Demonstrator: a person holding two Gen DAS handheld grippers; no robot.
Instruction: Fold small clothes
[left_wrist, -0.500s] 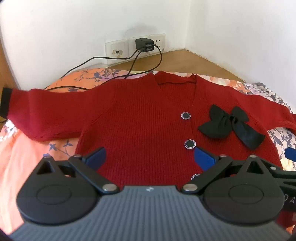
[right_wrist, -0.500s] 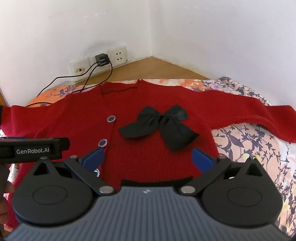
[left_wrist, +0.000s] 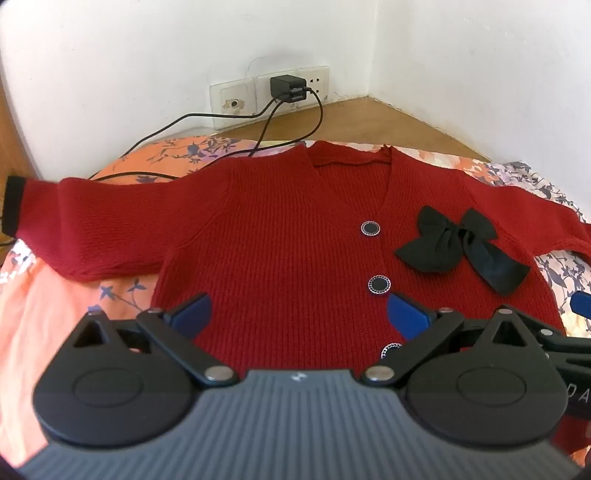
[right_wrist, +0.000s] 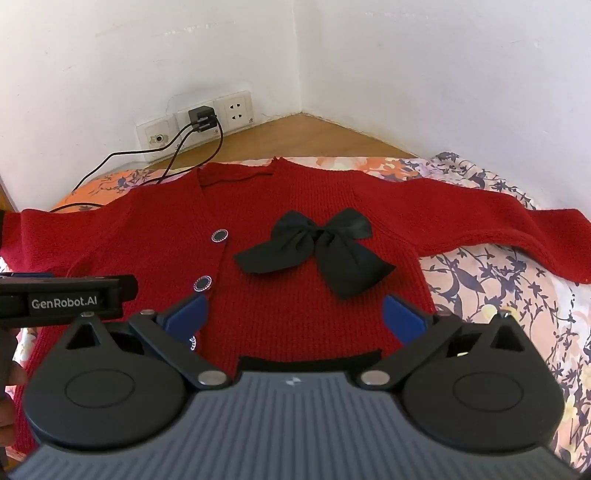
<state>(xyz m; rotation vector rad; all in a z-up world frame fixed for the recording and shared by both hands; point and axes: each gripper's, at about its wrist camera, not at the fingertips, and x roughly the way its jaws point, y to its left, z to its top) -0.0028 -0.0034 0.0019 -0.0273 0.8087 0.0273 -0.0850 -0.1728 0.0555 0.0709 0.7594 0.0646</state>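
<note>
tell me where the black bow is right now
The bow lies on the chest of the red cardigan, just right of its top two buttons in both wrist views, ahead of the open right gripper.

ribbed knit cardigan (left_wrist: 288, 236), satin-sheened cloth bow (right_wrist: 317, 247), printed cotton sheet (right_wrist: 509, 295), matt white wall (left_wrist: 110, 55).

The left gripper (left_wrist: 298, 314) hangs wide open over the hem of a red cardigan (left_wrist: 280, 236) spread flat; black bow (left_wrist: 461, 247) at two o'clock, charger (left_wrist: 287, 88) at twelve.
</note>
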